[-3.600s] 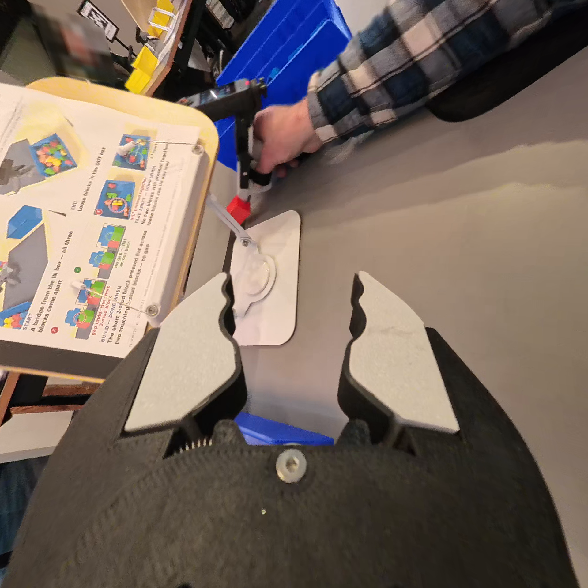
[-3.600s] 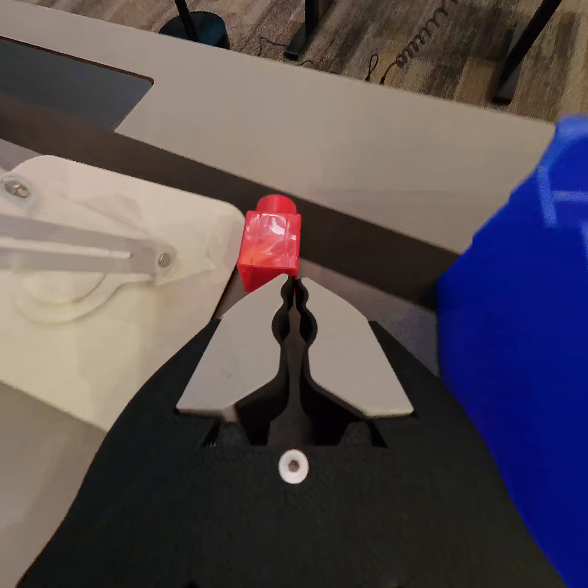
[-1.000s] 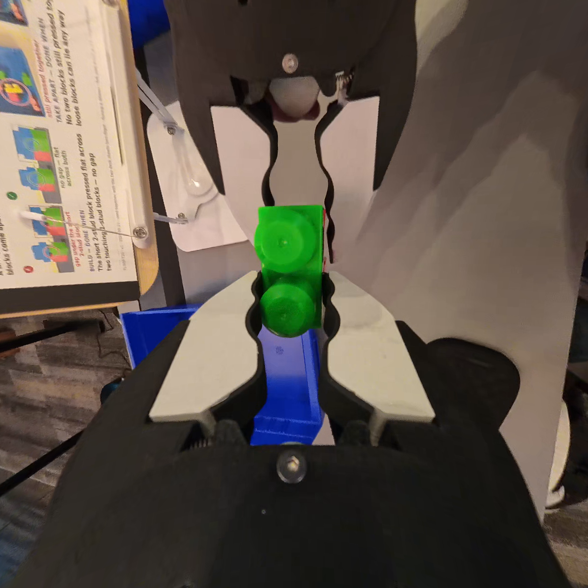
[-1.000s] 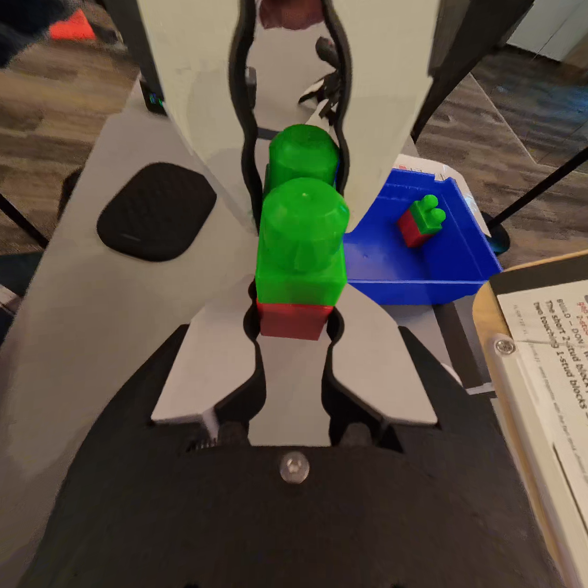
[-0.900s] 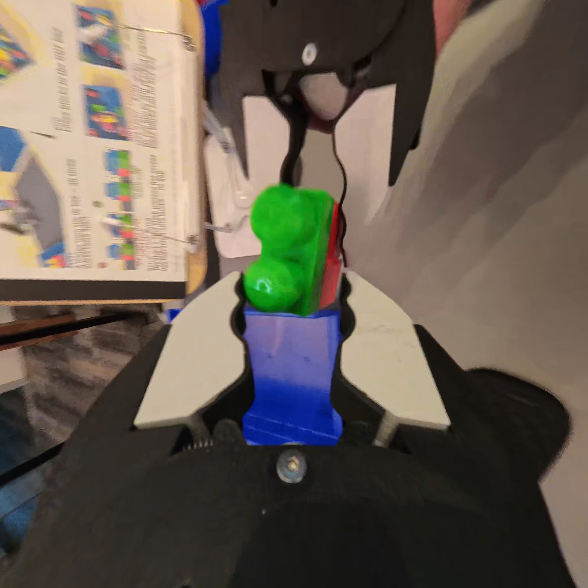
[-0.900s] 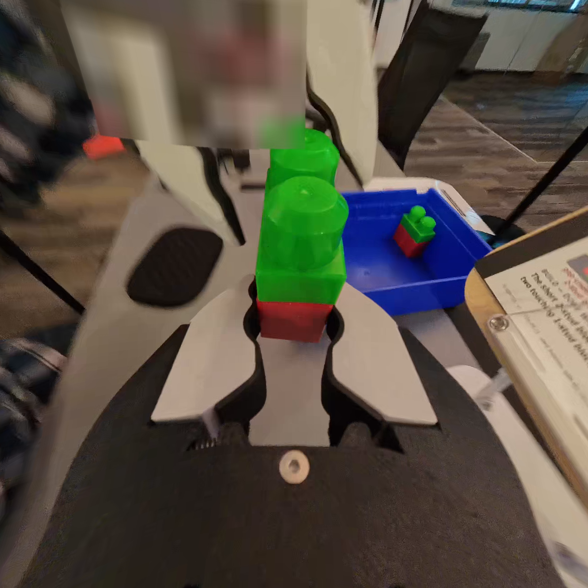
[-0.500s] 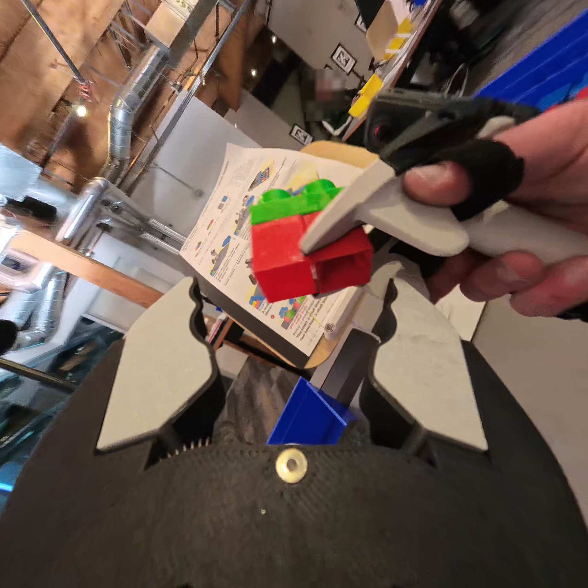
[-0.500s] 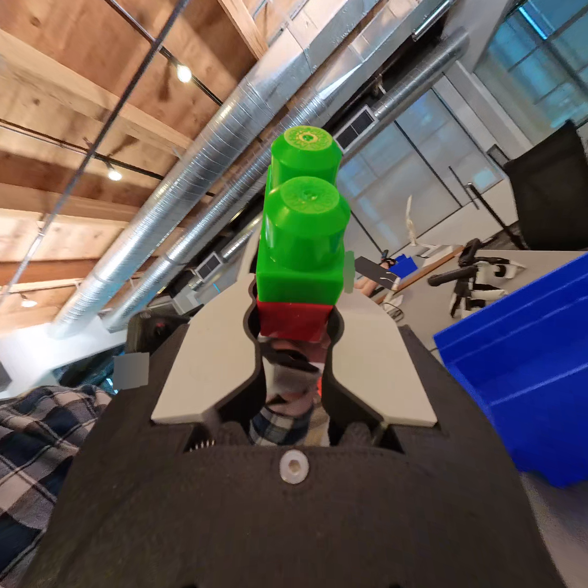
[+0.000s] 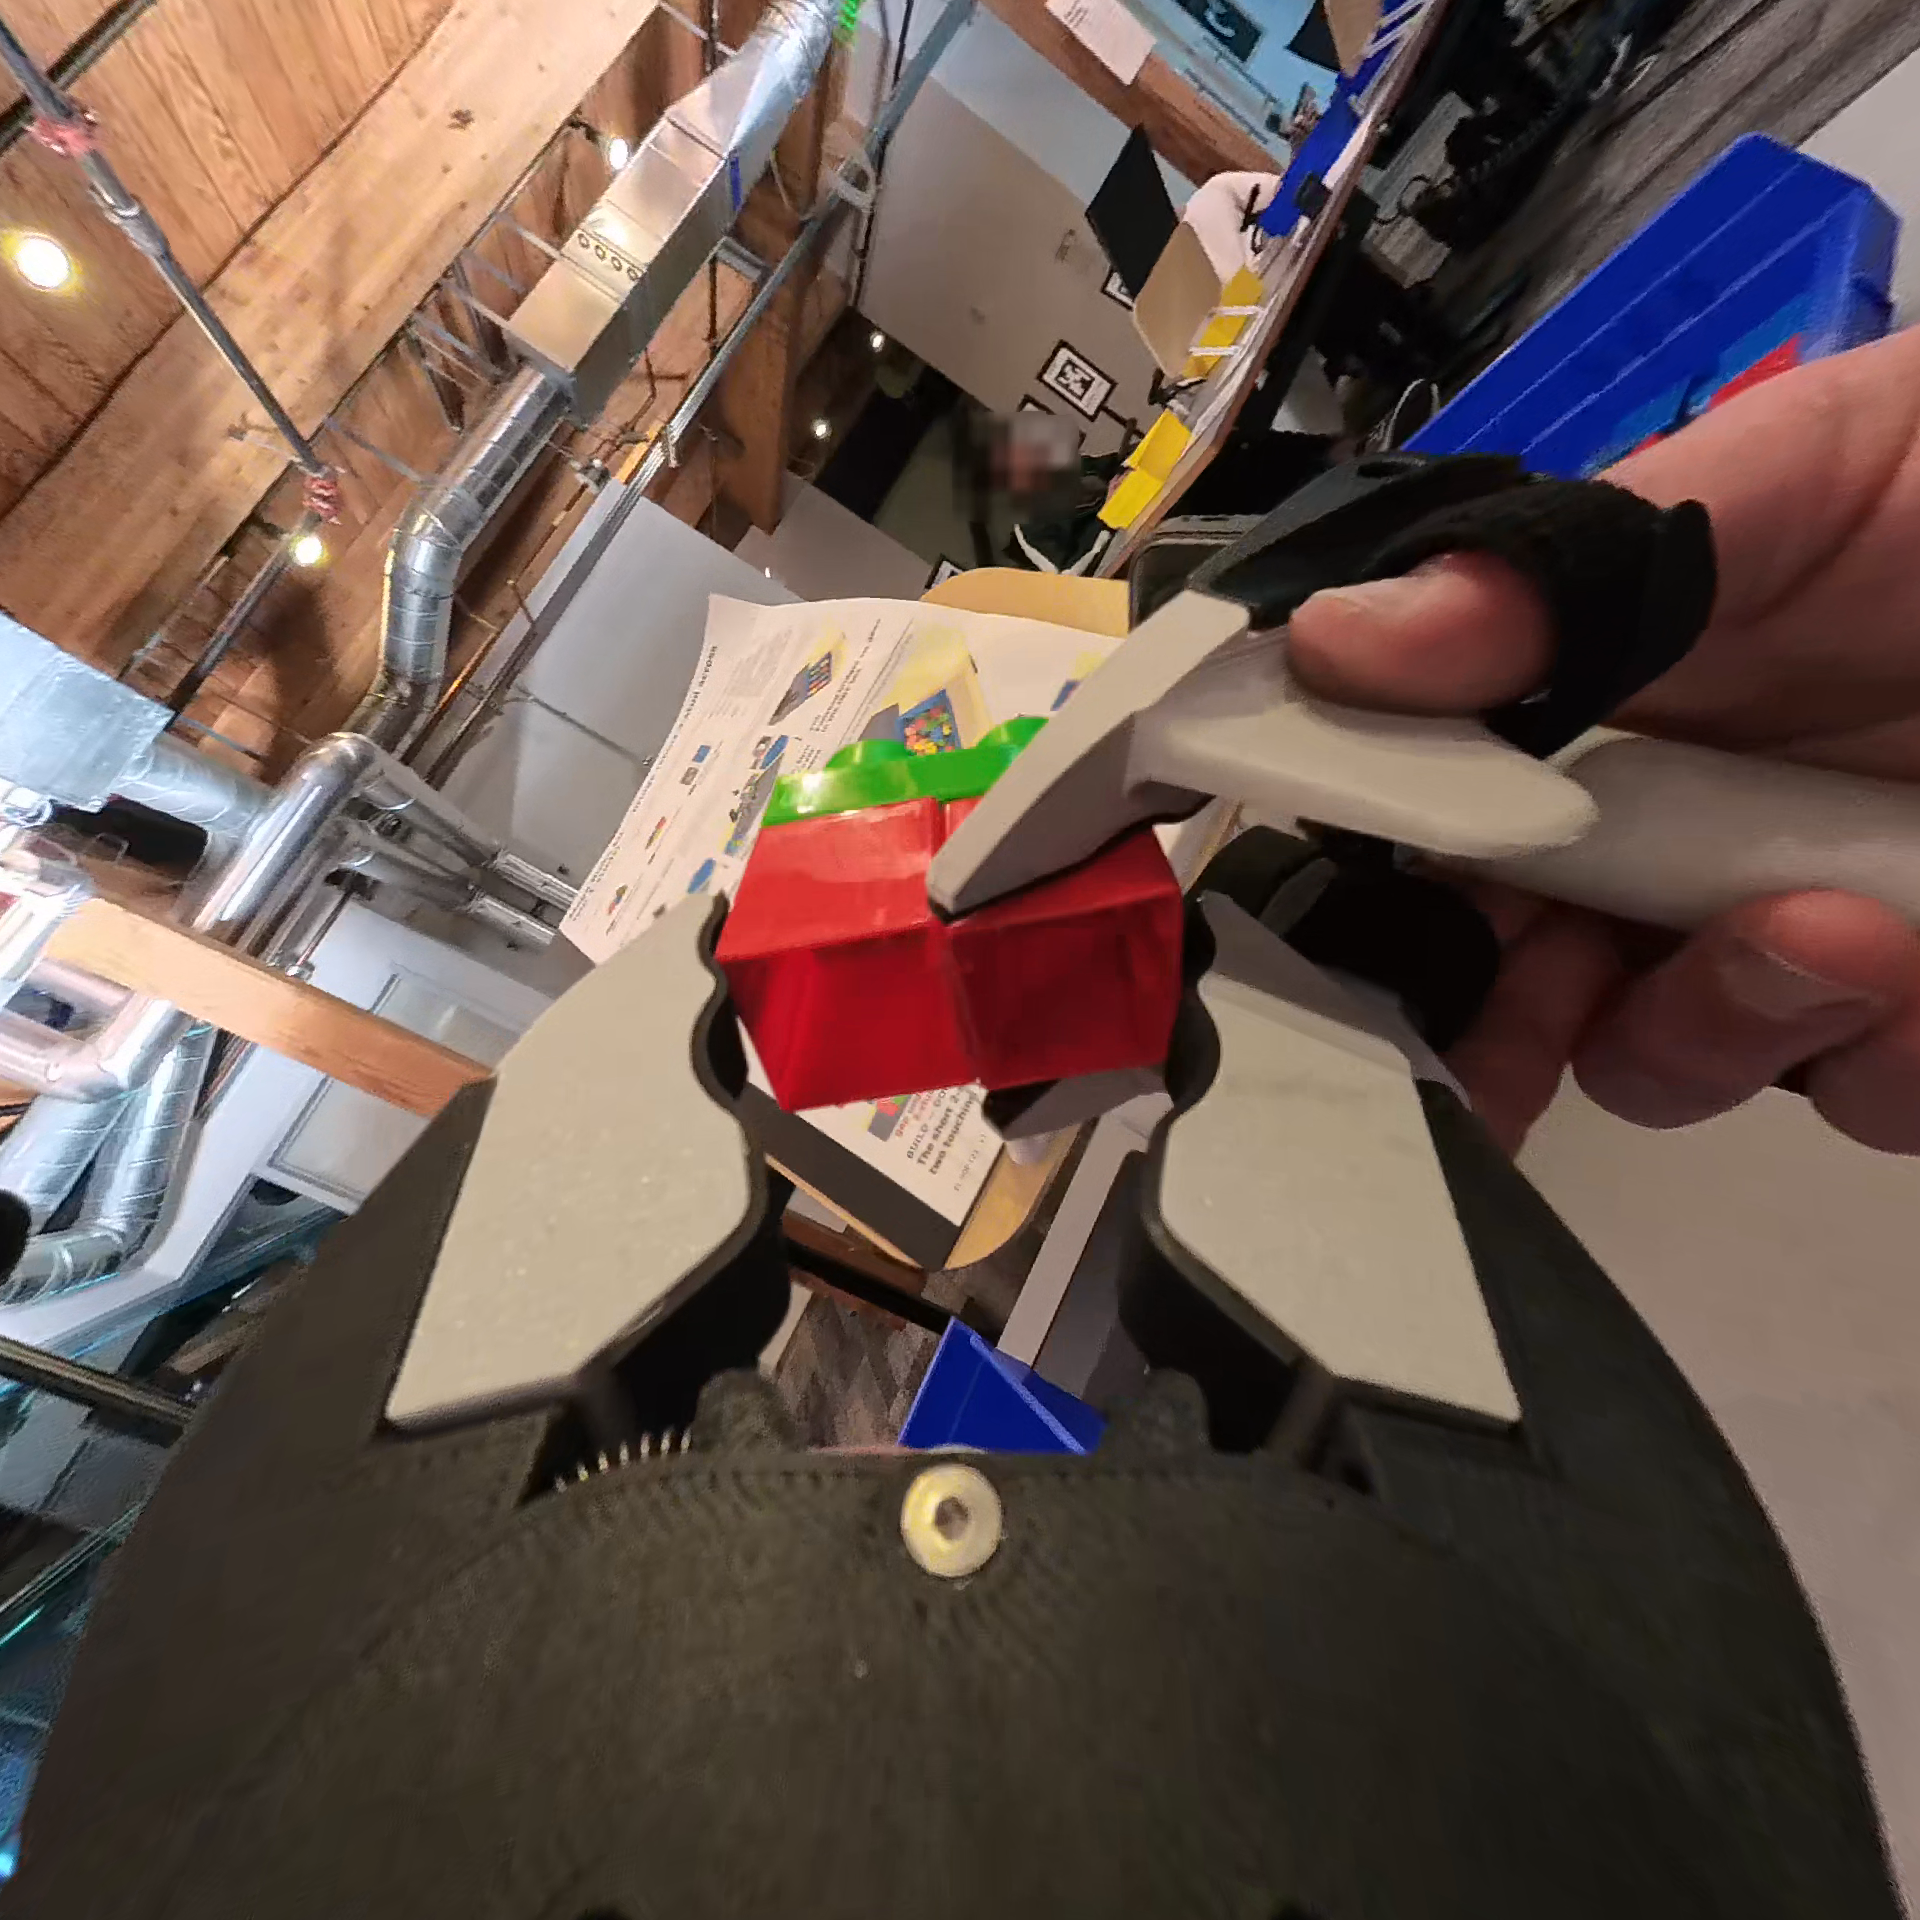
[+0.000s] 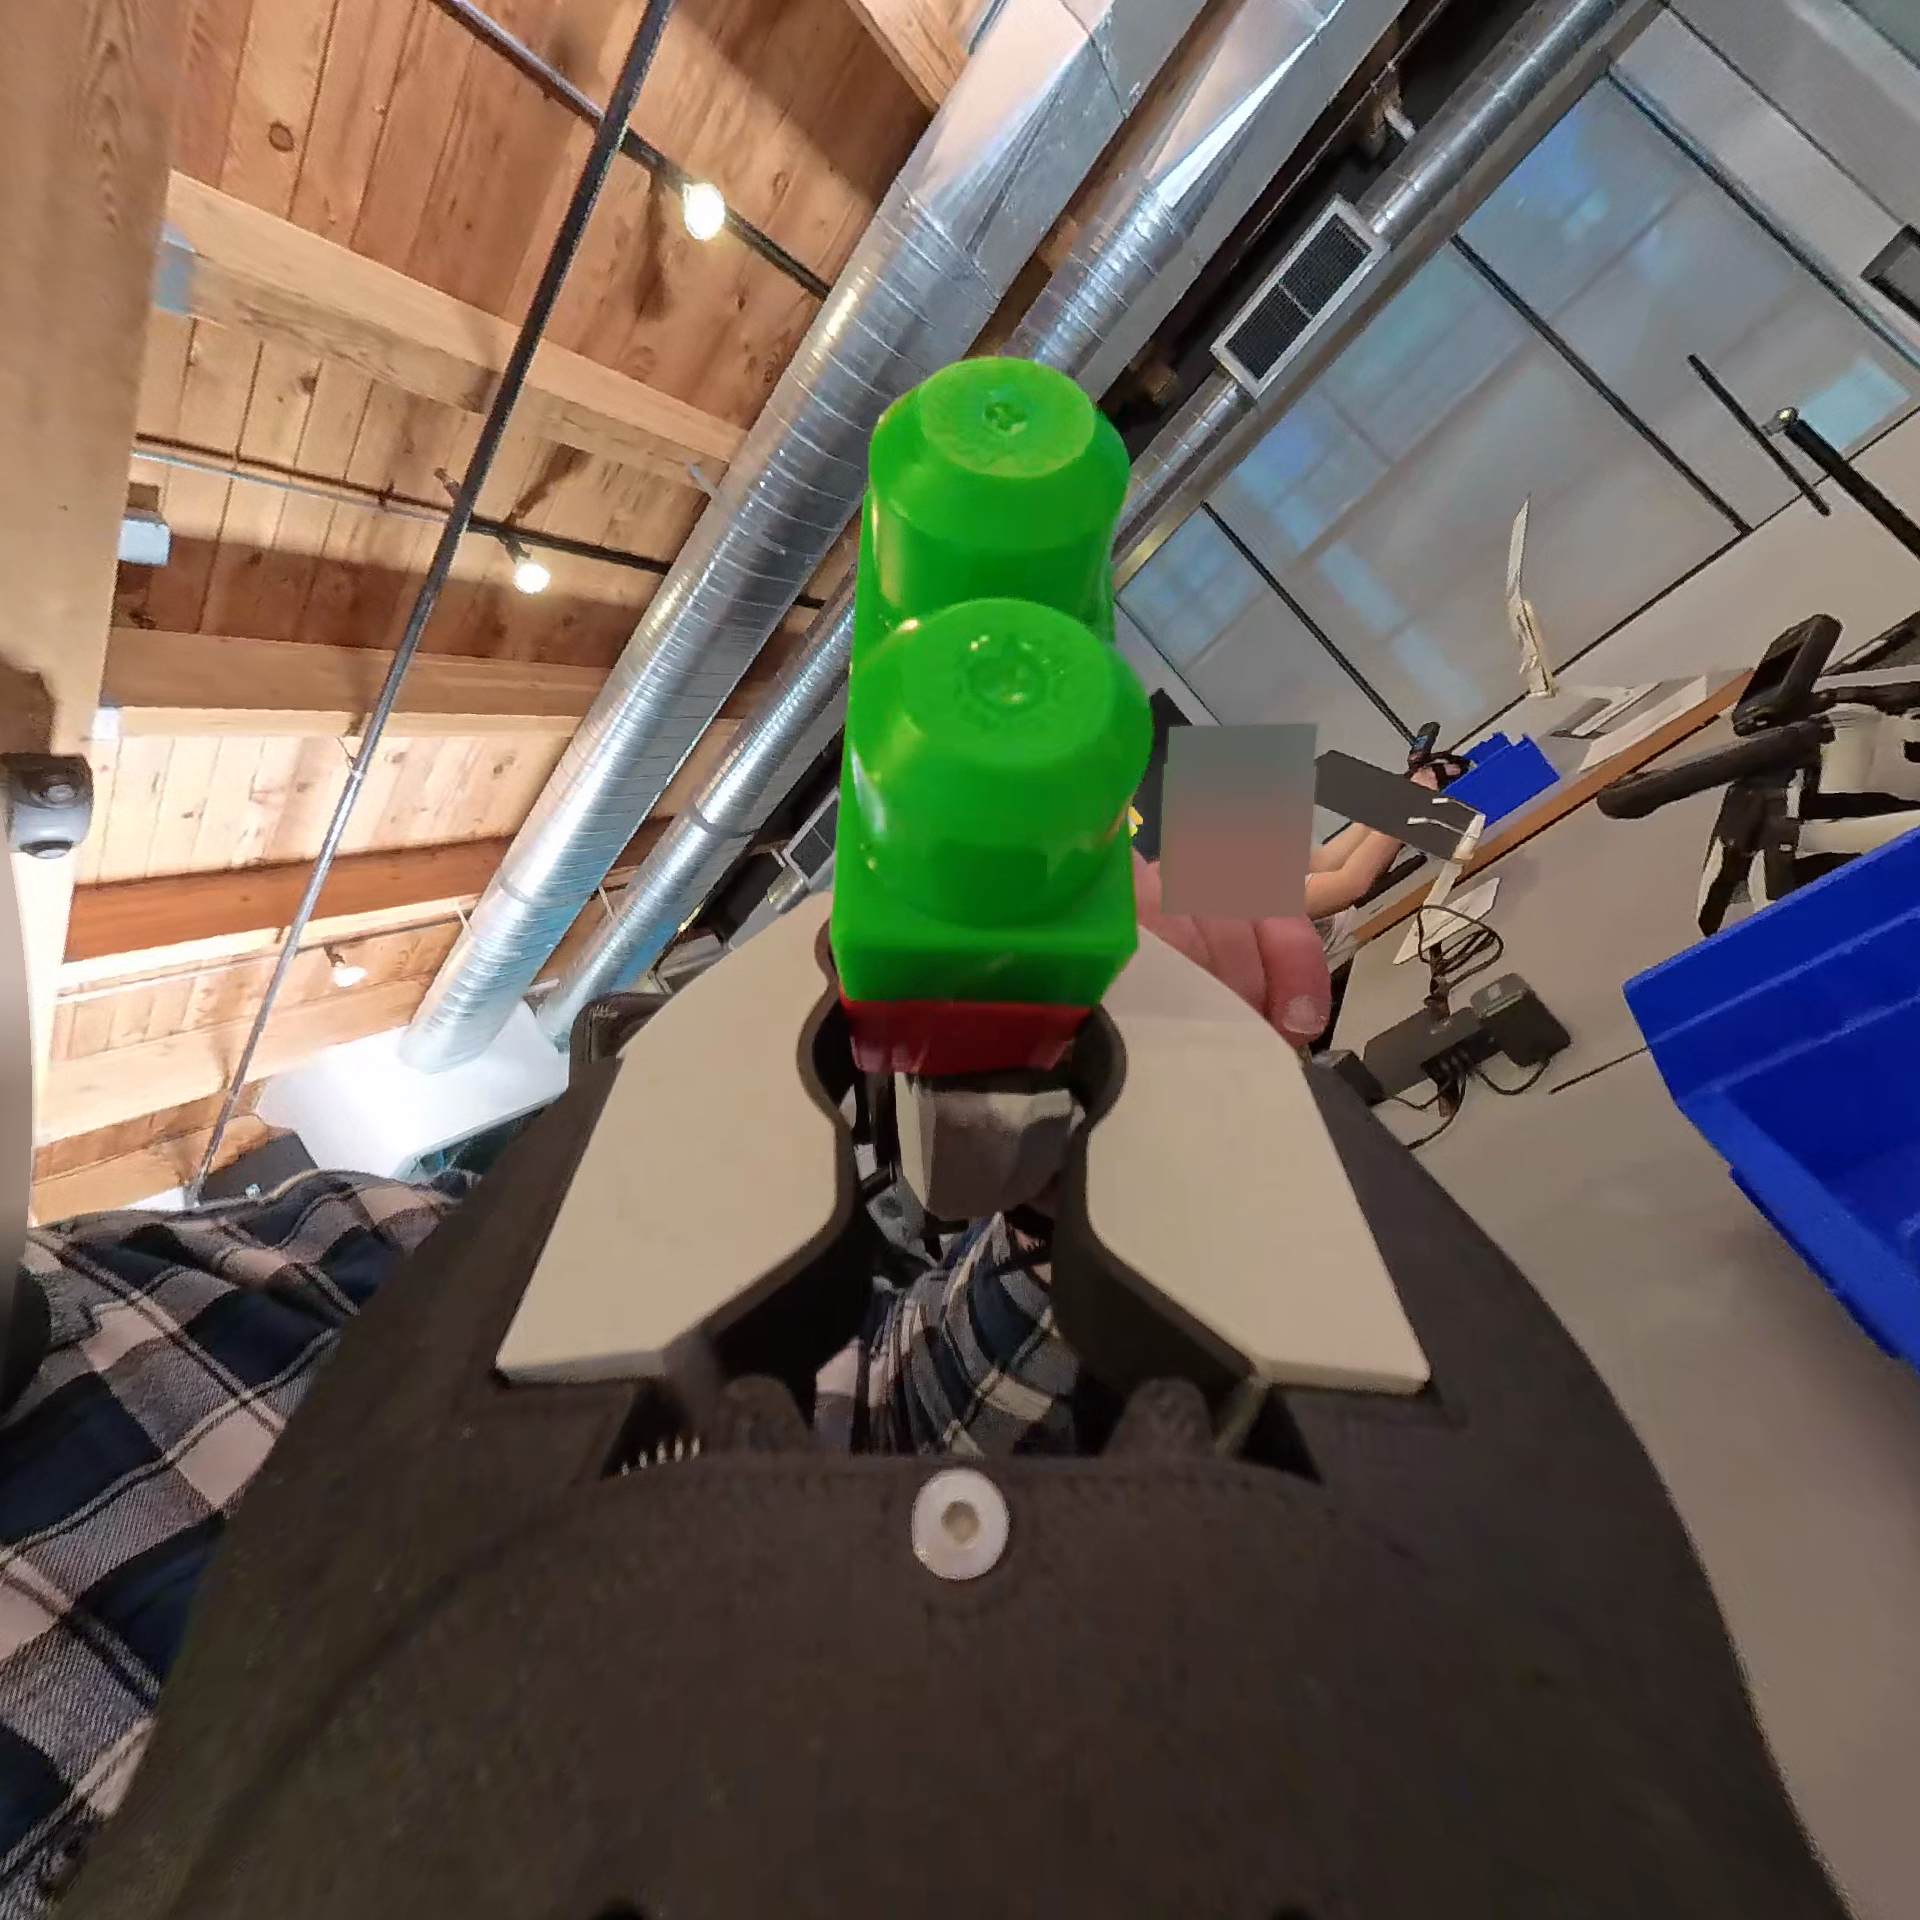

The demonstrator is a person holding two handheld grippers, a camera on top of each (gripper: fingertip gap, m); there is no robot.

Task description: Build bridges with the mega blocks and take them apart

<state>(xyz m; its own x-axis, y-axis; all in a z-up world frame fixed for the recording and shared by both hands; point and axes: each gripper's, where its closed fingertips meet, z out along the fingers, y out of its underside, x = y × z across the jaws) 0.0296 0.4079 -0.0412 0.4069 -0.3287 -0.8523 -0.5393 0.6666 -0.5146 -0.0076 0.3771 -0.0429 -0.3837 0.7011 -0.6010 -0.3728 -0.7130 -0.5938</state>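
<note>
Wooden ceiling planks (image 10: 343,312) and silver ducts (image 10: 790,436) fill the upper half of both wrist views, since both grippers are tilted upward. At 3 o'clock a blue bin (image 10: 1808,1101) is cut off by the frame edge in the right wrist view, and another blue bin (image 9: 1673,301) sits at 1 o'clock in the left wrist view, partly behind a hand (image 9: 1766,727). Only the left wrist view shows the instruction sheet (image 9: 790,748) on its board, half hidden behind the blocks. The bridge is held in the air: a green two-stud block (image 10: 987,727) on two red blocks (image 9: 935,966). The right wrist view shows the green studs in full but just a sliver of red; the left wrist view shows both red blocks side by side and only a thin green edge. The right gripper (image 10: 961,1039) has its fingers pinching one red block, with the pads against its sides. The left gripper (image 9: 951,997) has its fingers spread on either side of the red pair; whether its pads touch the blocks is hard to make out.
</note>
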